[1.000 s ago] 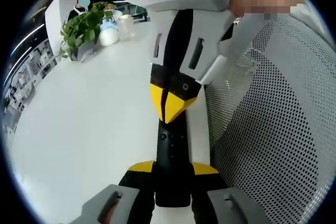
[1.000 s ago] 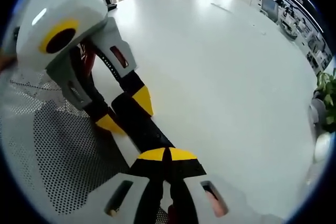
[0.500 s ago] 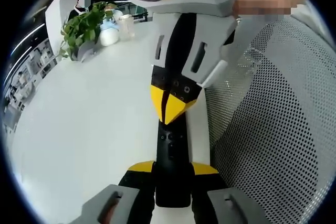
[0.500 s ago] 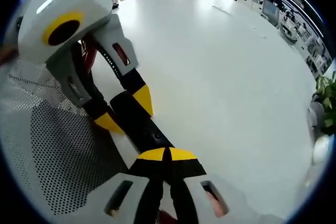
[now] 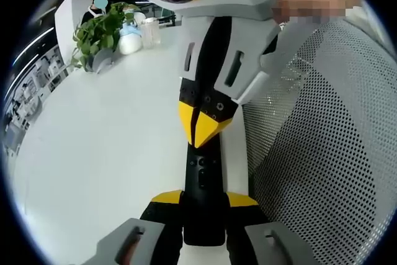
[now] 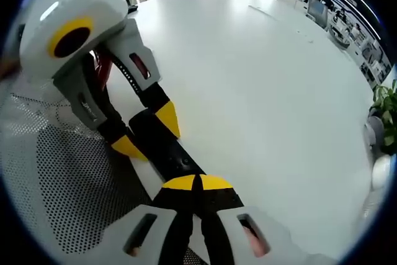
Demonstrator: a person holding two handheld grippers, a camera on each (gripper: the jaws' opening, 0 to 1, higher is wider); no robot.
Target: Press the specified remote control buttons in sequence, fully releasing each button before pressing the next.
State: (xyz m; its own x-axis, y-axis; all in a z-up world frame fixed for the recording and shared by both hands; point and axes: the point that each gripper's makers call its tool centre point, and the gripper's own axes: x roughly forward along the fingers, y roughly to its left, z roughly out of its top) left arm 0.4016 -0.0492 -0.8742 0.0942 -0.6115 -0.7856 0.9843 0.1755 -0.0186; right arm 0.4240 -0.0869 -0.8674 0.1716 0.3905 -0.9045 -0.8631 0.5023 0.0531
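On the white tabletop (image 5: 93, 153), close to its edge, lies the slim black remote control (image 5: 203, 184), a flat bar with small buttons along its face; the left gripper (image 5: 205, 206) clamps its near end between yellow-tipped jaws pressed against its two sides; in the right gripper view the same remote (image 6: 167, 150) runs diagonally from that grip toward the camera. Onto its upper face comes the right gripper (image 5: 201, 134), its jaws pressed together into one yellow wedge whose point touches the button area, covering the remote's far end; whether a button is pushed down cannot be told. Beside the remote rises a grey mesh chair back (image 5: 322, 153), perforated and curved; at the far table edge stand a leafy potted plant (image 5: 99, 35) and pale bottles (image 5: 138, 34); the tabletop is smooth and glossy.
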